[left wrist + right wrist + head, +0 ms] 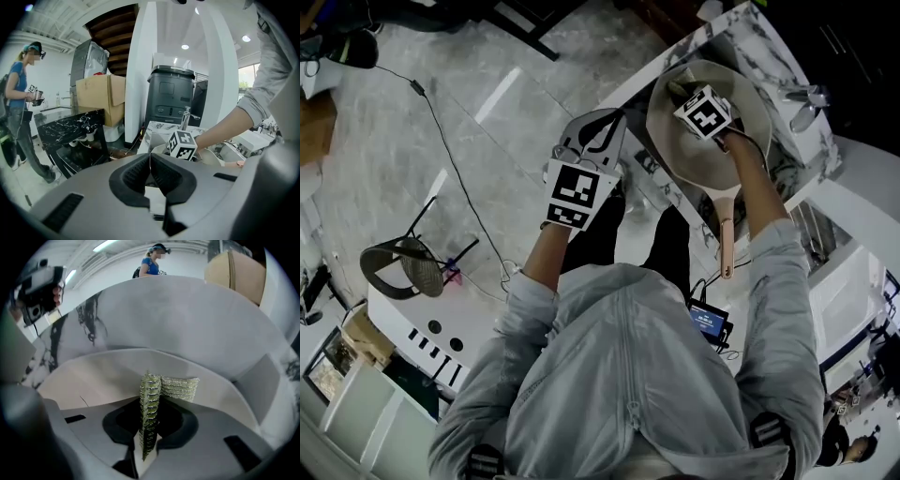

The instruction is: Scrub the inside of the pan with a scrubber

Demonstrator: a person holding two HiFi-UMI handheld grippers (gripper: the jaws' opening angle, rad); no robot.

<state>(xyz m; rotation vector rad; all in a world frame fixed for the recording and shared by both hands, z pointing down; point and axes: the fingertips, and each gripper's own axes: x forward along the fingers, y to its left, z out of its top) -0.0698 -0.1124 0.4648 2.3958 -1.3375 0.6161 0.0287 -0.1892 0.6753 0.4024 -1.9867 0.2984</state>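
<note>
A cream pan (750, 103) with a pinkish handle (727, 234) lies on the marble counter. My right gripper (705, 112) reaches down inside the pan. It is shut on a sparkly green-silver scrubber (157, 394), which stands folded between the jaws against the pan's pale inner wall (93, 380). My left gripper (592, 131) hangs to the left of the pan, off the counter's edge and touching nothing. In the left gripper view its jaws are shut with nothing between them, and the right gripper's marker cube (183, 144) shows above the pan's rim (208, 158).
A marble counter (750, 33) with a faucet (806, 98) holds the pan. A chair (403, 267) stands on the floor at left. A black bin (171, 93), a cardboard box (101, 96) and a standing person (21, 93) lie beyond the left gripper.
</note>
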